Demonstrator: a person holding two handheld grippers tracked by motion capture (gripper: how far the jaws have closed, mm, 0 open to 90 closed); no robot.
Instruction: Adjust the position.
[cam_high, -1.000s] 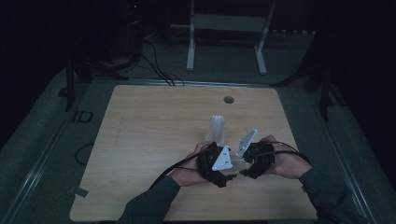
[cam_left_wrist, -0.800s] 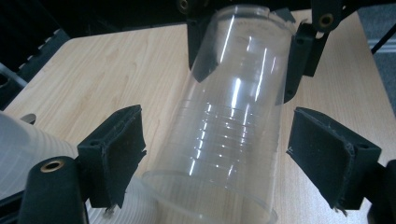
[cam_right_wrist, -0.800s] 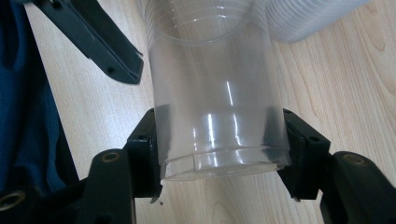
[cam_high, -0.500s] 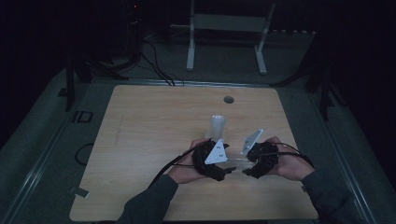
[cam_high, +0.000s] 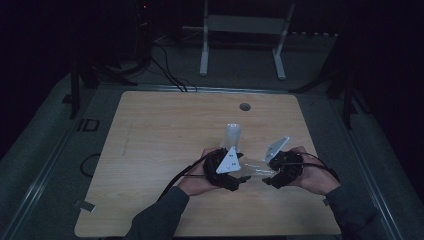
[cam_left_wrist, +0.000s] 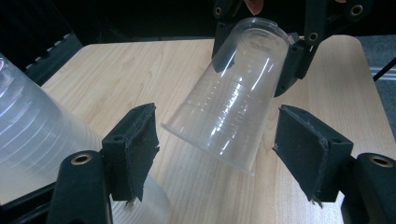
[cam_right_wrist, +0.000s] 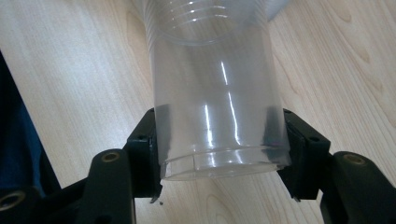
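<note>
A clear plastic cup (cam_left_wrist: 231, 95) carried no readable label. The right gripper (cam_right_wrist: 219, 140) clamped its base above the wooden table (cam_high: 150, 140). The left gripper (cam_left_wrist: 215, 149) jaws, just closing, flanked its rim without touching, beside a cup stack (cam_left_wrist: 32, 135).

Dark grey long sleeves (cam_high: 160, 217) are worn. Black two-jaw grippers (cam_left_wrist: 215, 154) are seen — brass-ringed screw holes, rough pads, grey three-cornered plates, black cables.
</note>
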